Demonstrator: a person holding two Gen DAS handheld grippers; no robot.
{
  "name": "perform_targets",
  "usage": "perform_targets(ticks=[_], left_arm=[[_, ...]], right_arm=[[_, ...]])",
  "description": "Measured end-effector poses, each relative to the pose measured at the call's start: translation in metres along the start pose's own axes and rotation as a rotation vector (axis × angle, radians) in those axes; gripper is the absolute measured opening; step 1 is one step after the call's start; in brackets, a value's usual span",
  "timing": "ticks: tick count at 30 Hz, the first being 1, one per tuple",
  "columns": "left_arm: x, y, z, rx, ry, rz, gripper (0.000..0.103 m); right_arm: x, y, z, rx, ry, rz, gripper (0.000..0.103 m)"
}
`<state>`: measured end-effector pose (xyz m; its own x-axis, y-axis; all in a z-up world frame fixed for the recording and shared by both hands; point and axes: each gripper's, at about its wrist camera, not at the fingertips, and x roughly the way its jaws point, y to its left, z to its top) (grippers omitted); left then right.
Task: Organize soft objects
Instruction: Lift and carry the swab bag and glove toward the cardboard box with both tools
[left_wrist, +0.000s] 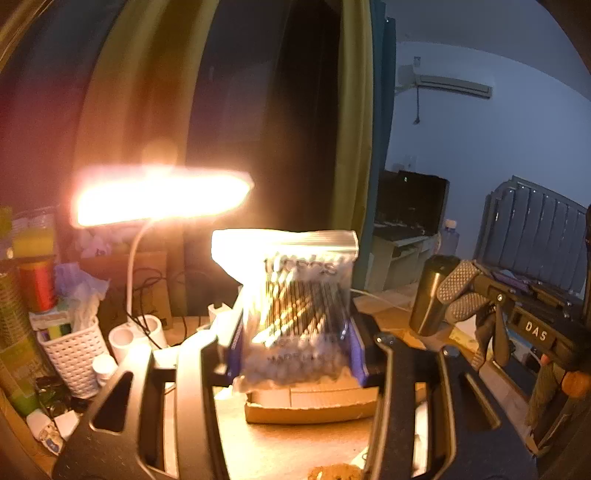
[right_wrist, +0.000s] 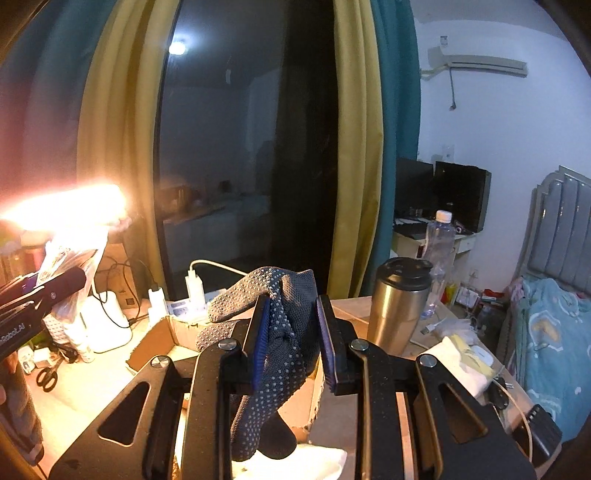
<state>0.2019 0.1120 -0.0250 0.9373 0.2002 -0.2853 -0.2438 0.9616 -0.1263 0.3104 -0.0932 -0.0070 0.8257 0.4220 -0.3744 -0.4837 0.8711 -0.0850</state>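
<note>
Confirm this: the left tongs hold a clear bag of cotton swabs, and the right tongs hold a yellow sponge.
One thing is wrong. The right tongs hold a grey dotted work glove, not a yellow sponge; the right wrist view shows it pinched between the pads. The left tongs do hold the clear bag of cotton swabs.

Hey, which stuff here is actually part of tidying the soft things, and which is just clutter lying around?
In the job: bag of cotton swabs in the left gripper; dotted grey glove in the right gripper; cardboard box.

Lying about: steel tumbler, water bottle, scissors, lamp.
</note>
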Motion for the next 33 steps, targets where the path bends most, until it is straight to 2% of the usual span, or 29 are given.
perform_targets(ticks=[21, 29, 33], left_arm=[[0.094, 0.000, -0.042, -0.002, 0.137, 0.011, 0.045], [0.123, 0.000, -0.058, -0.016, 0.235, 0.003, 0.045], [0.138, 0.003, -0.069, -0.023, 0.321, 0.003, 0.045]], right_arm=[[0.088, 0.001, -0.035, -0.043, 0.138, 0.030, 0.027], [0.118, 0.003, -0.053, -0.060, 0.232, 0.041, 0.027], [0.127, 0.006, -0.058, -0.061, 0.263, 0.054, 0.027]])
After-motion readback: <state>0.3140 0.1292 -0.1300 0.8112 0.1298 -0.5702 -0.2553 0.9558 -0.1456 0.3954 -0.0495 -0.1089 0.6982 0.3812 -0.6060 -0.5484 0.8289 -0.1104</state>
